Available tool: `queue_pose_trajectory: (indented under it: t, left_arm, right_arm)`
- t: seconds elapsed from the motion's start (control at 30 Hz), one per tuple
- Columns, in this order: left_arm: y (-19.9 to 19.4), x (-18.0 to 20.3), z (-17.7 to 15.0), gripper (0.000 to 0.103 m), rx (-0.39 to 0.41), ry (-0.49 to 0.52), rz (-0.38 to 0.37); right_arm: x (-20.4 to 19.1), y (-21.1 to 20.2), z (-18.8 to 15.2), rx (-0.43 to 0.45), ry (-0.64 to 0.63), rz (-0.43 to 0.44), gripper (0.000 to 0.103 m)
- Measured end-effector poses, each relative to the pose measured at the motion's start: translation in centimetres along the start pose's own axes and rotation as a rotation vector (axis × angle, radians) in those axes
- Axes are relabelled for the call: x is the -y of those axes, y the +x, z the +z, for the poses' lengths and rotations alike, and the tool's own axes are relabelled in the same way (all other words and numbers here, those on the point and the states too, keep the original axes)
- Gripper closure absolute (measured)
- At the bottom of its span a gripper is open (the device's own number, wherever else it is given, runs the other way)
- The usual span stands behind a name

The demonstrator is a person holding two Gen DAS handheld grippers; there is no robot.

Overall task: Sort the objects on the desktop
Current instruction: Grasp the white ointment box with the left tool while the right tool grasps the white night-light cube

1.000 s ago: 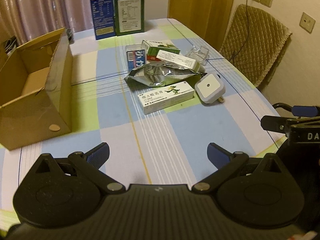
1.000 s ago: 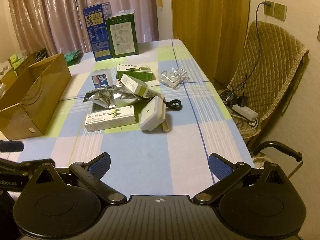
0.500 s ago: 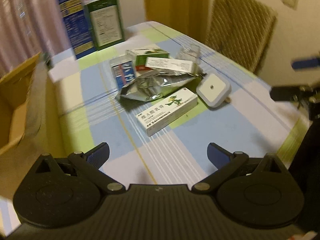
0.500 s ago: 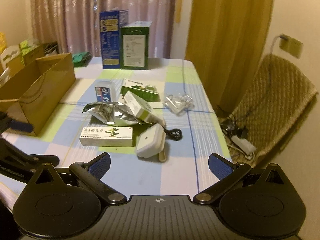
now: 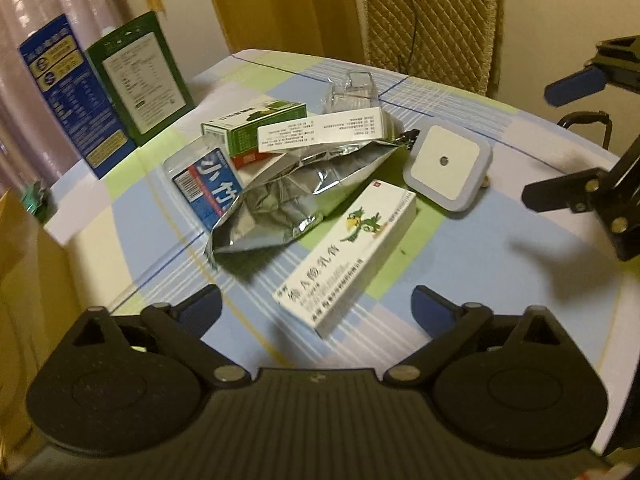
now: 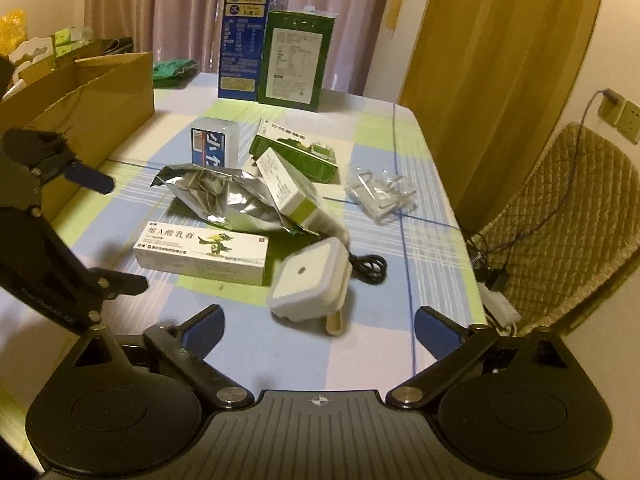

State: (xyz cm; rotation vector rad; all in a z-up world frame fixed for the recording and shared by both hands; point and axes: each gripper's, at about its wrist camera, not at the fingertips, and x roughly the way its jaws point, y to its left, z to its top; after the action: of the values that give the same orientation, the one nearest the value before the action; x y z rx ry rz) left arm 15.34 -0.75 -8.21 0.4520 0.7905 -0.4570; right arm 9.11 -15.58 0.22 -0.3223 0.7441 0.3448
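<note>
Beside crinkled foil pouch (image 5: 288, 196), rectangular cardboard carton (image 5: 348, 252).

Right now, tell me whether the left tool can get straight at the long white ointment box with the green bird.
Probably yes: the long white ointment box lies just ahead of the left tool, whose jaws are closing with nothing between them, and only bare checked tablecloth lies between.

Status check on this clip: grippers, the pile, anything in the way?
Left gripper and right gripper both empty, fingers closing slightly. White ointment box nearest, flat, untouched. Foil pouch overlaps neighbouring boxes; cardboard box open at left.
</note>
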Motion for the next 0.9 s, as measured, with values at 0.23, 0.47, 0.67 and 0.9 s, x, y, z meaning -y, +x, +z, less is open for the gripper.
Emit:
queue_pose_trajectory:
  t: [0.23,0.47,0.67,0.9]
  left_arm:
    - [2.5,-0.7,0.5,0.018,-0.003,0.040,-0.037]
    - [4.2,-0.5,0.6,0.040,-0.017,0.042,-0.107]
    - [3.5,-0.2,0.2,0.056,-0.056,-0.053,-0.081]
    - [1.1,1.2,-1.5,0.064,-0.090,-0.236,-0.039]
  right_arm:
    - [-1.1,3.6,0.0,-0.007,-0.063,-0.014,0.015]
    - [-1.1,5.8,-0.7,-0.020,-0.076,-0.041,0.019]
    - [-1.3,6.6,-0.7,-0.011,-0.083,-0.053,0.023]
    - [-2.7,7.4,-0.8,-0.001,-0.164,-0.080,0.024]
